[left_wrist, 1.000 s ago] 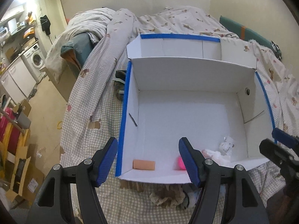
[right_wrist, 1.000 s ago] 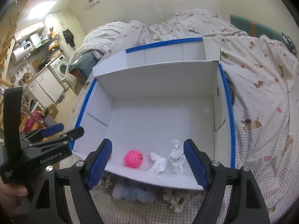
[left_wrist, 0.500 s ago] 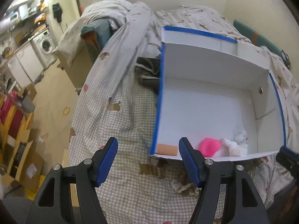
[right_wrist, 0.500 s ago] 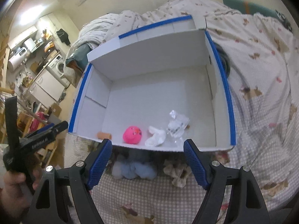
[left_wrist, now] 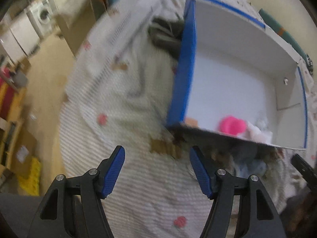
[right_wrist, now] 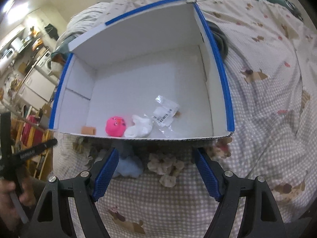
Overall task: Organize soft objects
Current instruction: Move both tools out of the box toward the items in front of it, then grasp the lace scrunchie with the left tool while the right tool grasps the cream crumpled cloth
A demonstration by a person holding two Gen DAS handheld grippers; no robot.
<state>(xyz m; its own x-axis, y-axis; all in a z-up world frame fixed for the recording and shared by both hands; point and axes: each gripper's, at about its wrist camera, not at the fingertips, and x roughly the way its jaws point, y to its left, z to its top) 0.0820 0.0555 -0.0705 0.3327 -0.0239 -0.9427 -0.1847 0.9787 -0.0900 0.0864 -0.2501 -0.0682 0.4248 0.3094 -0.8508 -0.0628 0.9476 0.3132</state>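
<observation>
A white cardboard box (right_wrist: pixel 138 29) with blue-taped edges lies on the bed. Inside near its front wall are a pink plush ball (right_wrist: pixel 115 126), a white soft toy (right_wrist: pixel 139 129), a clear plastic bag (right_wrist: pixel 165 113) and a small tan roll (right_wrist: pixel 88 130). A light blue plush (right_wrist: pixel 128 167) and a beige fluffy piece (right_wrist: pixel 166 165) lie on the bedspread in front of the box. My right gripper (right_wrist: pixel 155 171) is open, above these two. My left gripper (left_wrist: pixel 156 169) is open and empty over the bedspread left of the box (left_wrist: pixel 233 45); the pink ball (left_wrist: pixel 231 126) shows there too.
The bed has a checked bedspread (right_wrist: pixel 267 119) with animal prints and a rumpled duvet behind the box. A dark garment (left_wrist: pixel 164 33) lies by the box's left side. Off the bed's left edge are floor, a washing machine (left_wrist: pixel 42 14) and cardboard boxes.
Both grippers have pulled back from the box toward its front. The left view has swung left and is motion-blurred. The blue and beige pieces now lie between the right fingers.
</observation>
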